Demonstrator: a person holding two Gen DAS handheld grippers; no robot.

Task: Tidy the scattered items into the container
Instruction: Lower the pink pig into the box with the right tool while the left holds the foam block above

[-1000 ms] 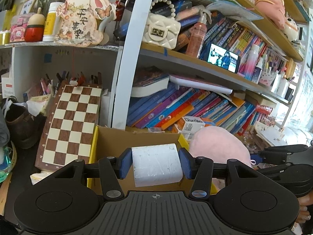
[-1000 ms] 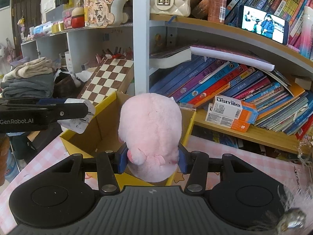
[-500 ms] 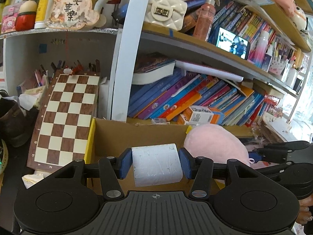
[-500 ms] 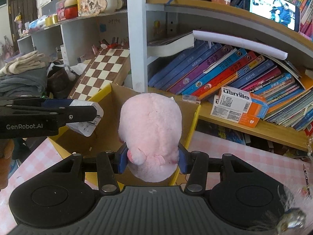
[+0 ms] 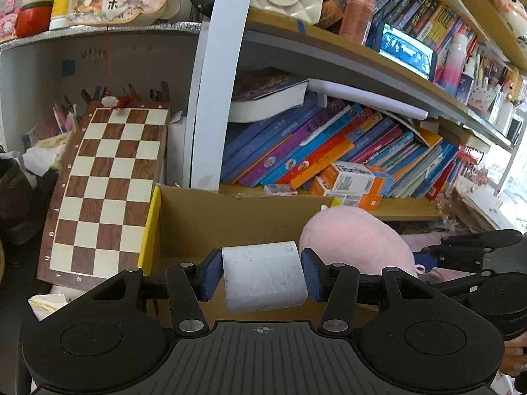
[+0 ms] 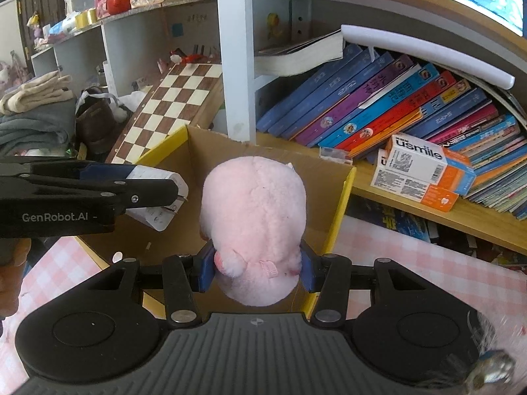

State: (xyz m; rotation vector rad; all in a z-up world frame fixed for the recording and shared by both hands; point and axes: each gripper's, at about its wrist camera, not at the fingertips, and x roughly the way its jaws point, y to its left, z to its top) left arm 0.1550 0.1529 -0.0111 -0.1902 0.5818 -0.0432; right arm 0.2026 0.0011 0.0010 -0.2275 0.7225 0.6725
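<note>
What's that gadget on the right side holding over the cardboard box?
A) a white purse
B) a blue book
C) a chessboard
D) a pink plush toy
D: in the right wrist view, the right gripper has its jaws pressed against both sides of a pink plush toy, which hangs above the open cardboard box.

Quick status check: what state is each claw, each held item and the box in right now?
Left claw: shut on the white roll, over the box.
White roll: held, not yet released.
Right claw: shut on the pink plush toy.
Pink plush toy: held over the box opening.
Cardboard box: open on top; its floor is mostly hidden.
</note>
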